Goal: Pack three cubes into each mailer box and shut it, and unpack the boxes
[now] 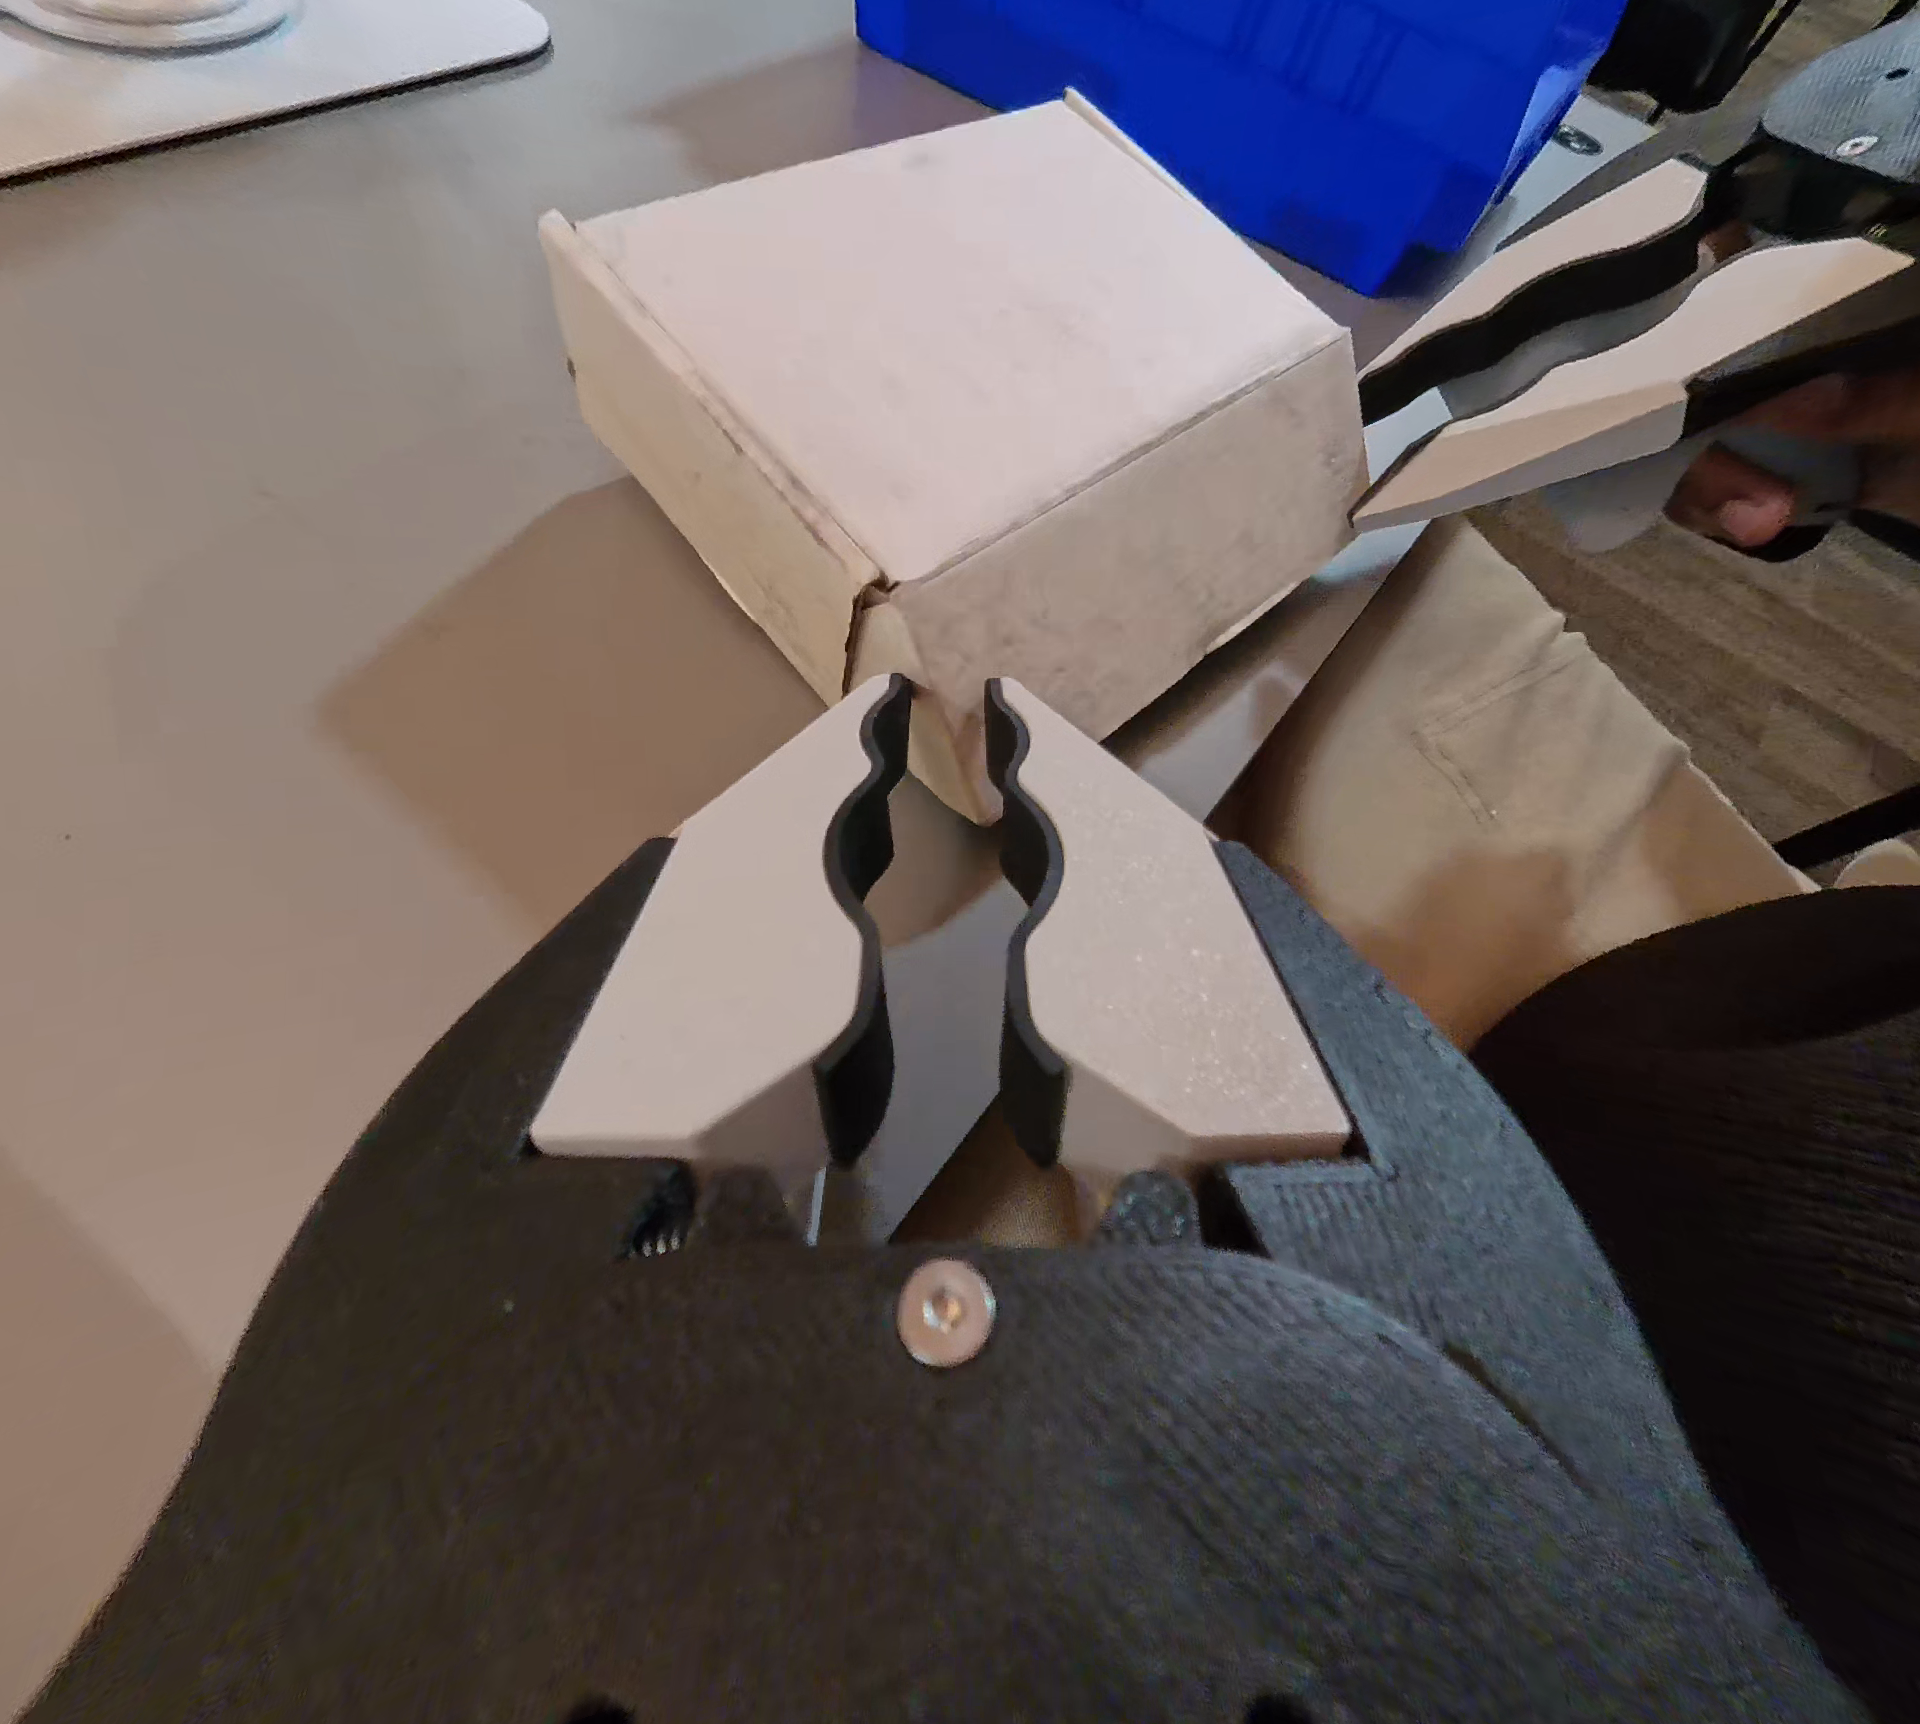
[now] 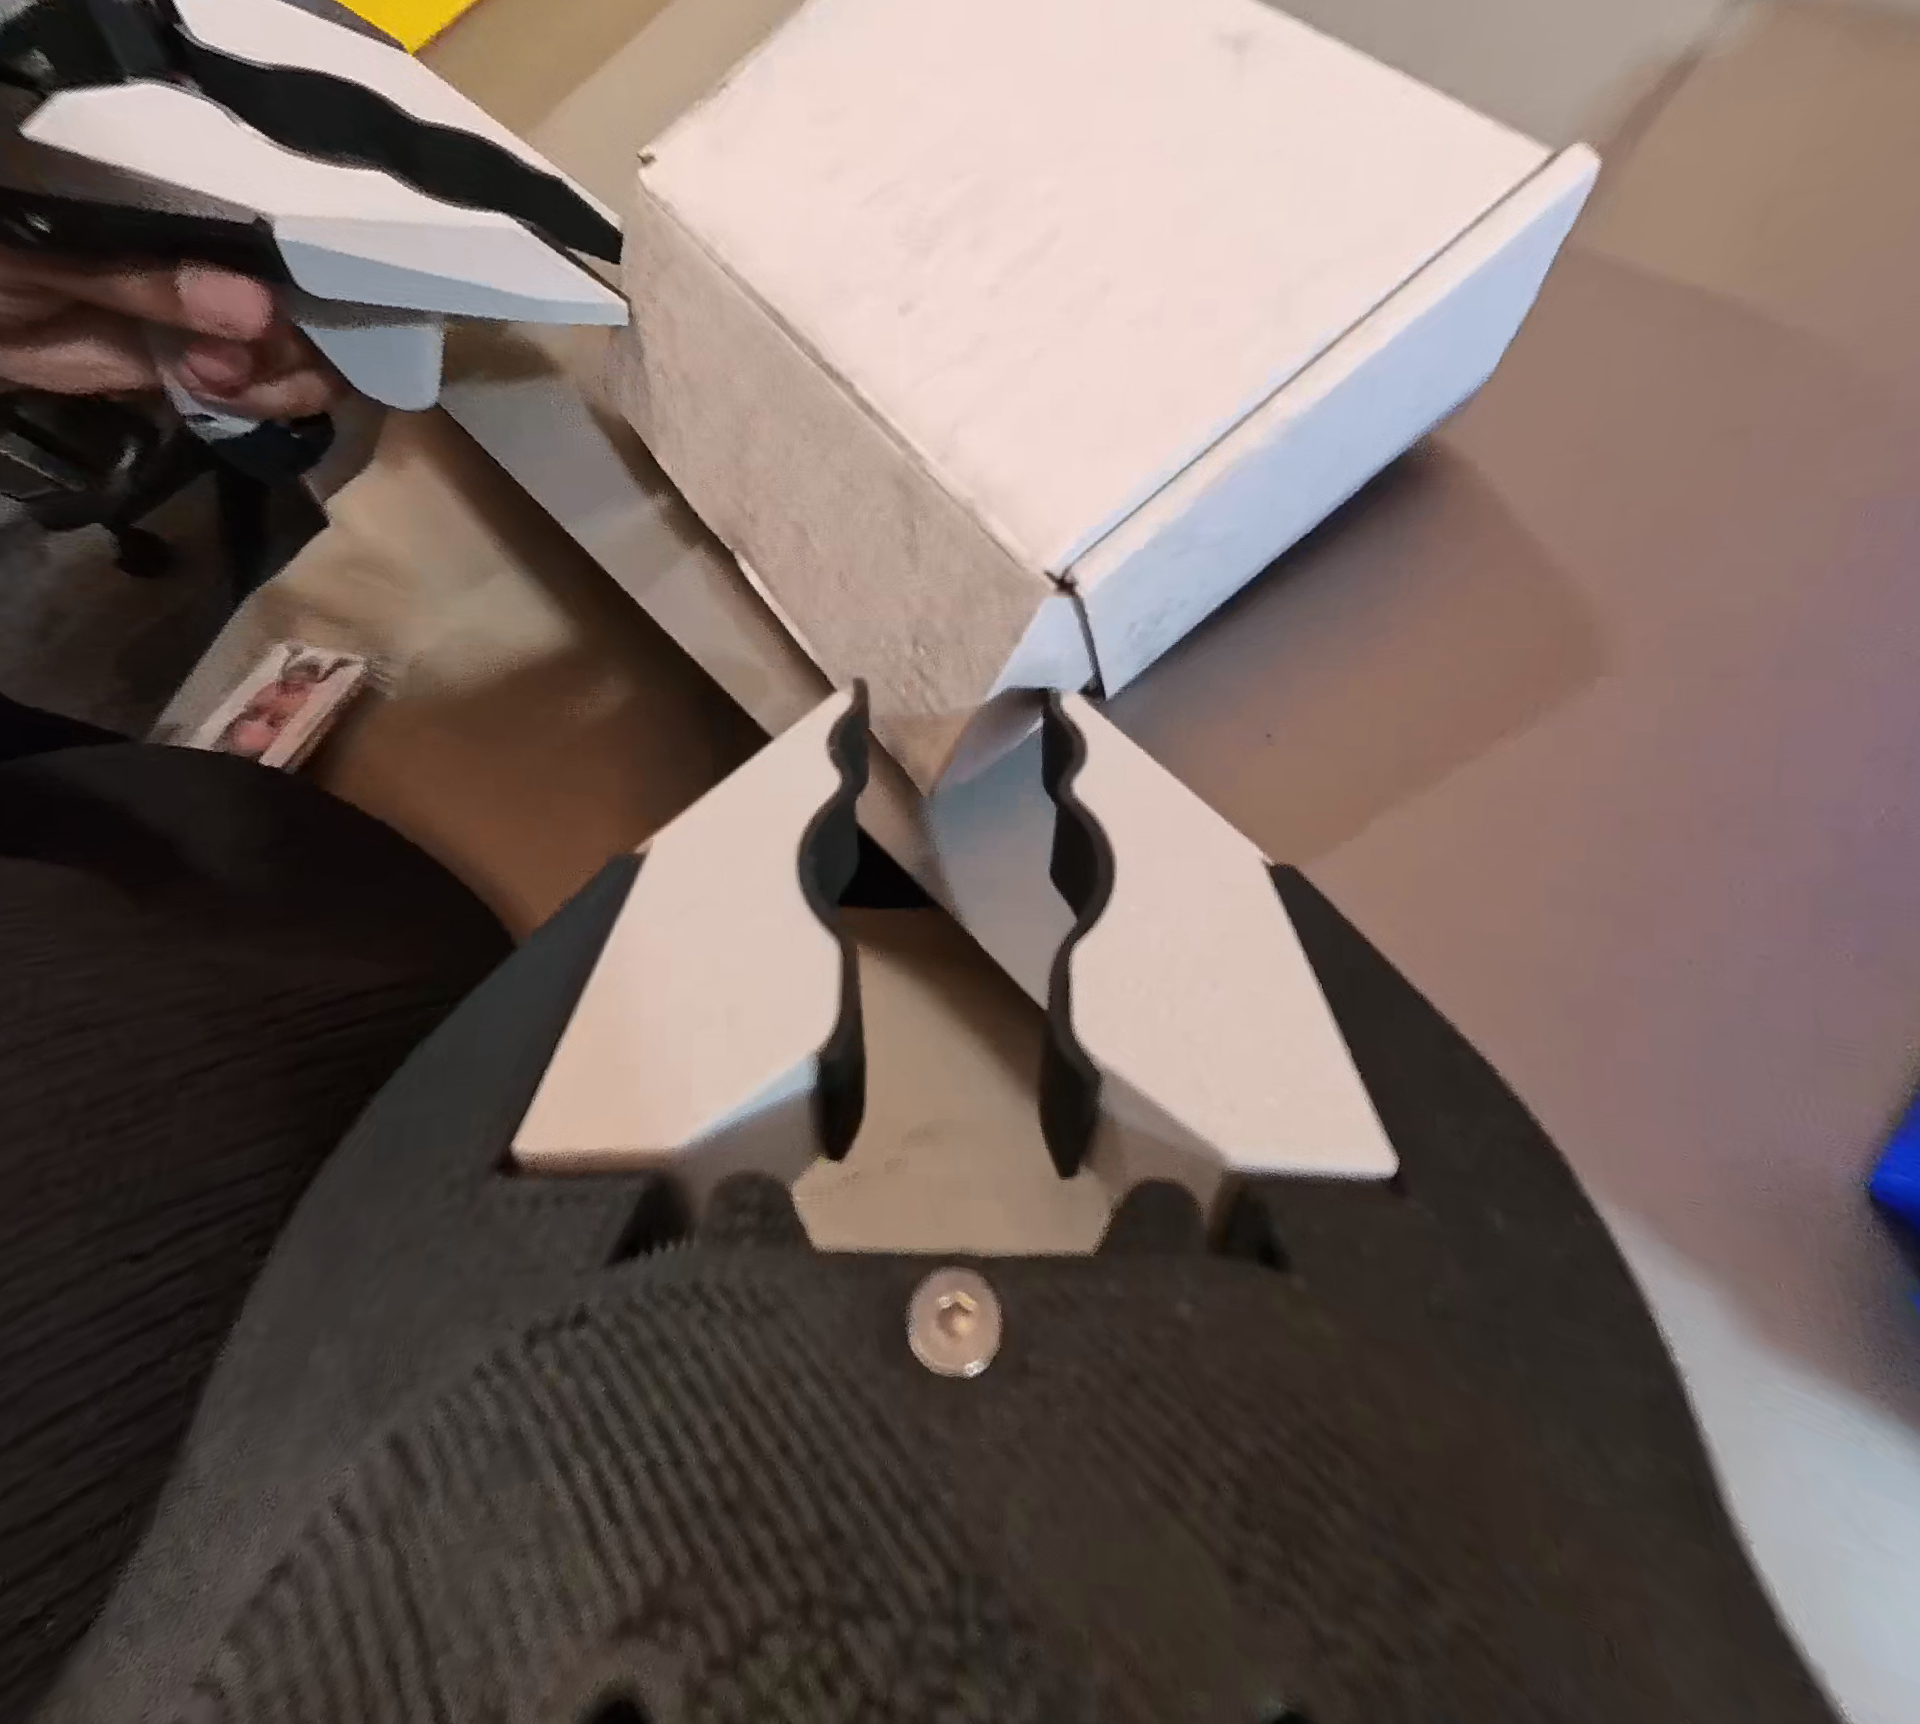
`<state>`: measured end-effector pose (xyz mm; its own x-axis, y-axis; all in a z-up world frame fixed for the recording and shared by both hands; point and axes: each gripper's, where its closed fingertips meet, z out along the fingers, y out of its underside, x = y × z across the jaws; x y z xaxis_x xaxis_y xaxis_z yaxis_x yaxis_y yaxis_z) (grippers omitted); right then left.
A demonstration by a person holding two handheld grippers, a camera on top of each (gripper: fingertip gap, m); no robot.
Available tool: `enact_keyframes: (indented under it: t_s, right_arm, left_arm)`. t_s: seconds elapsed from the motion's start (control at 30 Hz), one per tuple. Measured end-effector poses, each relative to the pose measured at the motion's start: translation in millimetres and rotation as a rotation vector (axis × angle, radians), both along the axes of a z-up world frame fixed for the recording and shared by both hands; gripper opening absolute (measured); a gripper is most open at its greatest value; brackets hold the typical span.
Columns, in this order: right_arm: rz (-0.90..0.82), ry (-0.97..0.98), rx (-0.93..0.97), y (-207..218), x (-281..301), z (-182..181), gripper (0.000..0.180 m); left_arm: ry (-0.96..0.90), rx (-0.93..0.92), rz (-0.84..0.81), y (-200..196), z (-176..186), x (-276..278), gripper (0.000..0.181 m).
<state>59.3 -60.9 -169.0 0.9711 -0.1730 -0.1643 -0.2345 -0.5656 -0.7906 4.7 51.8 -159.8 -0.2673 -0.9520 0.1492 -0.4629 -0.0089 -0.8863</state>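
Both grippers, left [image 1: 948, 698] and right [image 2: 951, 706], are hovering slightly parted and empty at opposite corners of the closed mailer box [image 1: 966, 386], which is overhanging the table [image 1: 312, 448] edge, risking a nudge tipping it off.

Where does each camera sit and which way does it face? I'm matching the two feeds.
Left wrist view: on the left gripper, facing the shut mailer box and blue bin; a trouser leg shows.
Right wrist view: on the right gripper, facing the same box at the table edge; a dark sleeve shows.
Shared: the box, and each shows the other gripper.
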Motion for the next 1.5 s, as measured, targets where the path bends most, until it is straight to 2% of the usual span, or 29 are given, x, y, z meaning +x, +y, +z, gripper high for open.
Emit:
enact_keyframes:
  t_s: [0.2, 0.4, 0.47, 0.63, 0.8, 0.9, 1.17, 1.4, 1.43, 1.5]
  right_arm:
    - [0.003, -0.07, -0.003, -1, 2, 4, 0.043]
    - [-0.02, -0.119, 0.028, -1, 14, 10, 0.061]
    - [-0.006, -0.095, 0.053, 3, 15, 11, 0.065]
    - [0.029, 0.04, 0.103, 10, 14, 11, 0.072]
    - [0.038, 0.076, 0.103, 11, 17, 7, 0.07]
    - [0.066, 0.058, 0.086, 10, 16, 4, 0.068]
    - [0.152, -0.064, 0.007, 3, 8, -6, 0.063]
    - [0.32, -0.005, 0.002, -20, -20, -5, 0.055]
    - [0.326, 0.004, 0.004, -22, -20, -4, 0.058]
    - [0.312, -0.006, 0.021, -20, -17, -1, 0.063]
  left_arm:
    - [-0.005, -0.007, -0.037, -6, 2, -1, 0.013]
    - [-0.022, 0.013, 0.009, 4, 4, 3, 0.042]
    - [-0.028, 0.018, 0.03, 9, 4, 8, 0.051]
    - [-0.018, 0.005, 0.003, 5, 3, 18, 0.056]
    - [-0.014, -0.003, -0.041, 1, 0, 18, 0.054]
    - [0.016, 0.007, -0.121, -9, -6, 13, 0.046]
    - [0.005, 0.168, -0.197, -15, -14, 2, 0.048]
    - [0.069, 0.012, -0.382, -27, -8, -34, 0.038]
    - [0.067, 0.002, -0.393, -27, -7, -37, 0.04]
    - [0.046, 0.005, -0.366, -24, -4, -33, 0.057]
